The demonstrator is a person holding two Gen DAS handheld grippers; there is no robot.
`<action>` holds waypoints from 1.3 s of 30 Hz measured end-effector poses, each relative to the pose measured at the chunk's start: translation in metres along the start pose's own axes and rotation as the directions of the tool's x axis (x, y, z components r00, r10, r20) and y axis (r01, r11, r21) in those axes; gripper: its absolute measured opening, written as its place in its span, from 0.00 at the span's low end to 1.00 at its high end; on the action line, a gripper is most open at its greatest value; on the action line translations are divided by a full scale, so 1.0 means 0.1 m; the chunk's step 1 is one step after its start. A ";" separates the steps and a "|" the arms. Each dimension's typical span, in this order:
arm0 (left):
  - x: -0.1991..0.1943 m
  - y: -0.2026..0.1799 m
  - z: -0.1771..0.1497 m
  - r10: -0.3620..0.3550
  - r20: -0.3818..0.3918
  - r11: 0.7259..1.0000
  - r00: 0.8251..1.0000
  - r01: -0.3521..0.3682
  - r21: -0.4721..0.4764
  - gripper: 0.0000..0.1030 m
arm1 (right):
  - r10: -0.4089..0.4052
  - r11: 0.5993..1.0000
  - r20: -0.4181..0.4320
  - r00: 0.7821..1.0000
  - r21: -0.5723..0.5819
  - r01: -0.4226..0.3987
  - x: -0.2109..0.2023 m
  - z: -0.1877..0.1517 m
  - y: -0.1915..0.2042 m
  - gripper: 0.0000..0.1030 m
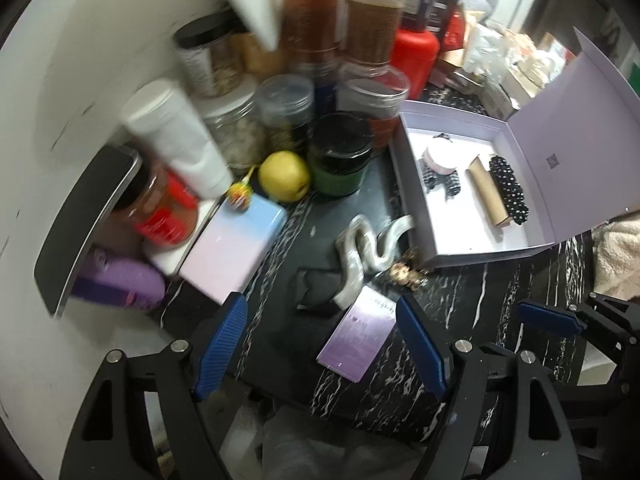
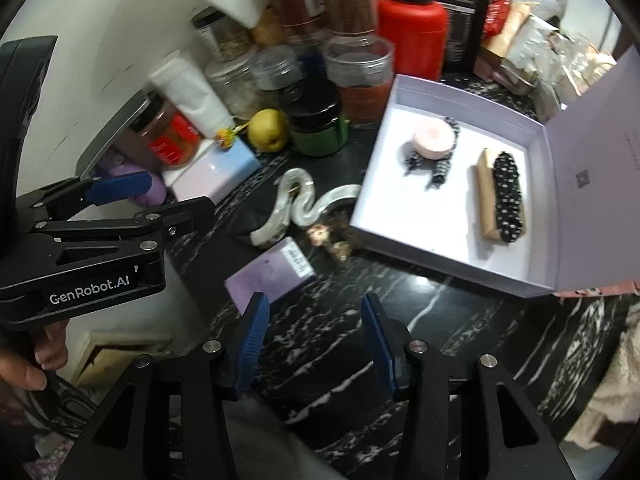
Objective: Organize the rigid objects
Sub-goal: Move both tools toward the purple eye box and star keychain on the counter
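An open lilac box (image 1: 412,184) (image 2: 372,196) lies on the black marble counter. It holds a pink round case (image 2: 434,138), a black dotted clip (image 2: 508,196) on a brown card, and another dotted clip. In front of it lie a wavy silver hair clip (image 1: 364,252) (image 2: 298,204), a small gold ornament (image 1: 406,274) (image 2: 328,240), a purple card (image 1: 360,336) (image 2: 272,276) and a dark pouch (image 1: 316,288). My left gripper (image 1: 320,344) is open and empty, just above the purple card. My right gripper (image 2: 316,340) is open and empty over bare counter.
Jars, a red bottle (image 2: 412,36), a yellow fruit (image 1: 284,176), a green jar (image 1: 340,164) and a pastel box (image 1: 236,244) crowd the back left by the white wall. A fluffy cloth (image 1: 616,256) lies at the right. The left gripper shows in the right wrist view (image 2: 116,196).
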State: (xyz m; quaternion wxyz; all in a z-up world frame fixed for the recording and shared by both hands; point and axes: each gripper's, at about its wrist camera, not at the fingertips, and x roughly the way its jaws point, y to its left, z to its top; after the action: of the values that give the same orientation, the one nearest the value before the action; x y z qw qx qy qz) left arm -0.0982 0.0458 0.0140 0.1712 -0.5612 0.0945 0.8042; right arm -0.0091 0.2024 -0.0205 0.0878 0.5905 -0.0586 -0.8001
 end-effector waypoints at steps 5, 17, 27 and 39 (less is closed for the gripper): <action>-0.02 0.13 -0.16 0.015 0.004 0.999 1.000 -0.015 -0.048 0.75 | 0.015 0.999 -0.021 1.000 -0.040 -0.016 0.07 -0.05 0.12 0.46; 0.12 0.31 -0.46 0.007 -0.021 0.989 1.000 -0.010 -0.149 0.75 | 0.047 0.996 -0.086 0.995 -0.077 -0.054 0.32 -0.16 0.22 0.46; 0.35 0.37 -0.57 -0.023 -0.047 0.985 0.999 0.014 -0.171 0.75 | 0.061 0.995 -0.143 0.988 -0.075 -0.072 0.64 -0.15 0.22 0.46; 0.82 0.05 -0.54 -0.136 -0.132 0.990 0.982 0.129 -0.064 0.75 | 0.033 0.999 -0.209 0.977 -0.030 -0.041 0.97 -0.21 -0.06 0.46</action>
State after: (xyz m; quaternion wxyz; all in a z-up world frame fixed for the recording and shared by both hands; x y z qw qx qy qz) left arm -0.0786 0.0360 -0.0825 0.2020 -0.6242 0.0463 0.7532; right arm -0.0170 0.1886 -0.1189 0.1185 0.6685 -0.0462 -0.7327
